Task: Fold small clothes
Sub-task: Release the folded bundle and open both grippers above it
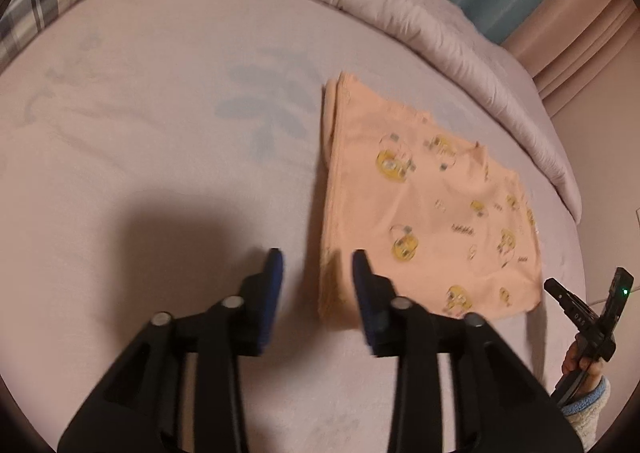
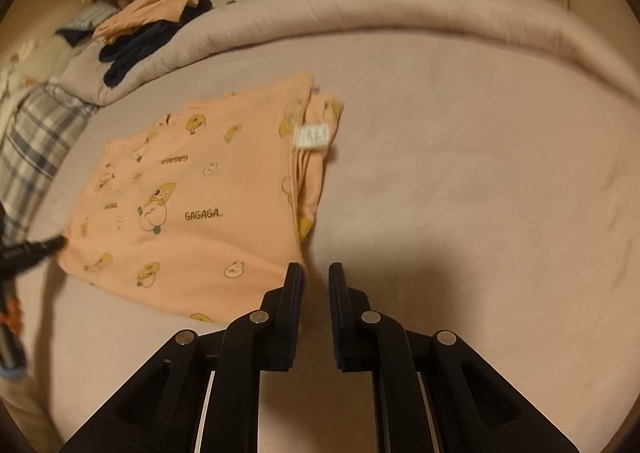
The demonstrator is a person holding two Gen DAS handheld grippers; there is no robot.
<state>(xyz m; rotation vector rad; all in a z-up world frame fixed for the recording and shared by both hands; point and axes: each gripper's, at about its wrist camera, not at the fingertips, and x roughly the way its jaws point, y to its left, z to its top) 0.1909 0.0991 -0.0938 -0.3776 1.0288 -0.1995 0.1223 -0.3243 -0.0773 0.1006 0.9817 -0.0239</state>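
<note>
A small peach garment with yellow cartoon prints (image 1: 432, 205) lies folded into a flat rectangle on the pink bed sheet (image 1: 160, 153). It also shows in the right wrist view (image 2: 192, 205), with a white label at its far right edge. My left gripper (image 1: 318, 257) is open and empty, its fingers straddling the garment's near left corner just above the sheet. My right gripper (image 2: 316, 271) is open and empty at the garment's near right corner. The right gripper also shows at the right edge of the left wrist view (image 1: 588, 313).
A rolled pink duvet (image 2: 400, 13) runs along the back of the bed. Dark and peach clothes (image 2: 152, 25) are piled on it at the far left. A plaid pillow (image 2: 36, 149) lies at the left. Curtains hang behind.
</note>
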